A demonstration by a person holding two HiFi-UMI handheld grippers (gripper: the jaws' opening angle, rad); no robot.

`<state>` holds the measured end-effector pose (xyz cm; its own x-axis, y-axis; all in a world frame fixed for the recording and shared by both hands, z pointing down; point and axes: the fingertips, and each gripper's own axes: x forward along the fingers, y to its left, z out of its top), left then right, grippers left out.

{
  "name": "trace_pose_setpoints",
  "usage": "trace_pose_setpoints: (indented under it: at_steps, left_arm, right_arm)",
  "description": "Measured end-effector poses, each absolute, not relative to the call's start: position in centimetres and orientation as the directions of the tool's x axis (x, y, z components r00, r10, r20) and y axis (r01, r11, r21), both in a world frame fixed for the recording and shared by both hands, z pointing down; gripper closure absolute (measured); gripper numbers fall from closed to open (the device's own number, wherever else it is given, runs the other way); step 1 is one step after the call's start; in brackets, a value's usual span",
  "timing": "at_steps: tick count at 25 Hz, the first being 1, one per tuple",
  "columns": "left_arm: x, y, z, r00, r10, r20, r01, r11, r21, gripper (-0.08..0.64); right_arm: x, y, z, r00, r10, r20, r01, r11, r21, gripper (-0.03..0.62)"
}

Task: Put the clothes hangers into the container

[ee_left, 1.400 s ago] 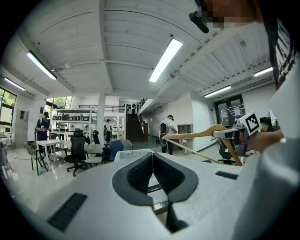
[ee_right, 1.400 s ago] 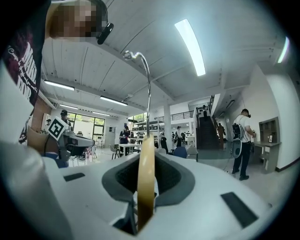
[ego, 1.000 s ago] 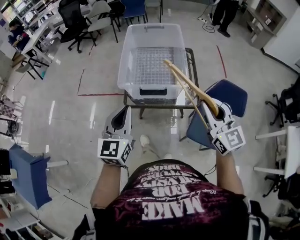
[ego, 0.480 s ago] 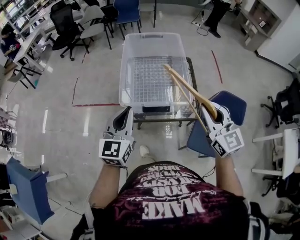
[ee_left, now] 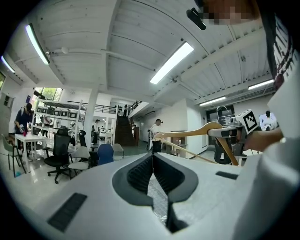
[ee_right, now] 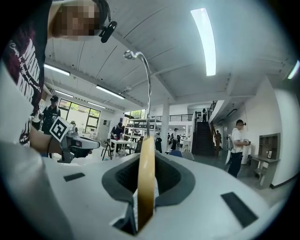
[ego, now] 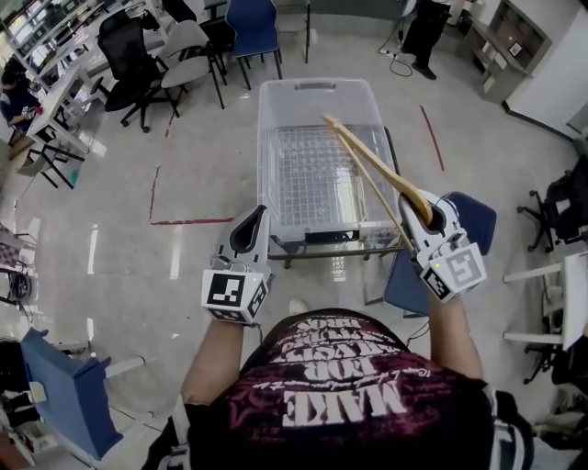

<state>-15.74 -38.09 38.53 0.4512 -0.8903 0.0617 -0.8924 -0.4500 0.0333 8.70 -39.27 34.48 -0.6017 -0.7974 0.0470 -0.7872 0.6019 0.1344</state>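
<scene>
A clear plastic container (ego: pixel 276 138) stands on a small glass-topped table straight ahead, and I see nothing inside it. My right gripper (ego: pixel 432 211) is shut on a wooden clothes hanger (ego: pixel 372 165) that slants up and left over the container's right side. In the right gripper view the wooden bar (ee_right: pixel 146 178) is pinched between the jaws, and the metal hook (ee_right: pixel 146 79) curves above. My left gripper (ego: pixel 253 222) hovers near the container's front left corner. Its jaws are shut with nothing between them (ee_left: pixel 153 157). From it, the hanger (ee_left: pixel 187 134) shows to the right.
A blue chair (ego: pixel 470 218) sits just right of the table, under my right gripper. Another blue chair (ego: pixel 64 395) is at the lower left. Office chairs (ego: pixel 138 55) and desks fill the back left. A person (ego: pixel 427 27) stands at the far back. Red tape (ego: pixel 193 220) marks the floor.
The container has come closer and now sits between the two grippers. The right gripper still holds the hanger the same way; the left stays shut.
</scene>
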Motion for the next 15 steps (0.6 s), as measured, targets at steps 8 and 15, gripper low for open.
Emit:
trace_pose_setpoints:
  at_steps: [8,15]
  left_arm:
    - [-17.7,-40.8,39.7,0.472,-0.878,0.081,-0.882,-0.47,0.037,0.552]
    - [-18.8,-43.4,41.9,0.454,-0.883,0.118,-0.891,-0.45,0.058,0.552]
  right_arm:
    - [5.8,-41.7,35.2,-0.6,-0.799,0.043,-0.79,0.6,0.123,0.532]
    - [4.2,-45.7,36.4,-0.622,-0.781,0.061,-0.772,0.624,0.116,0.532]
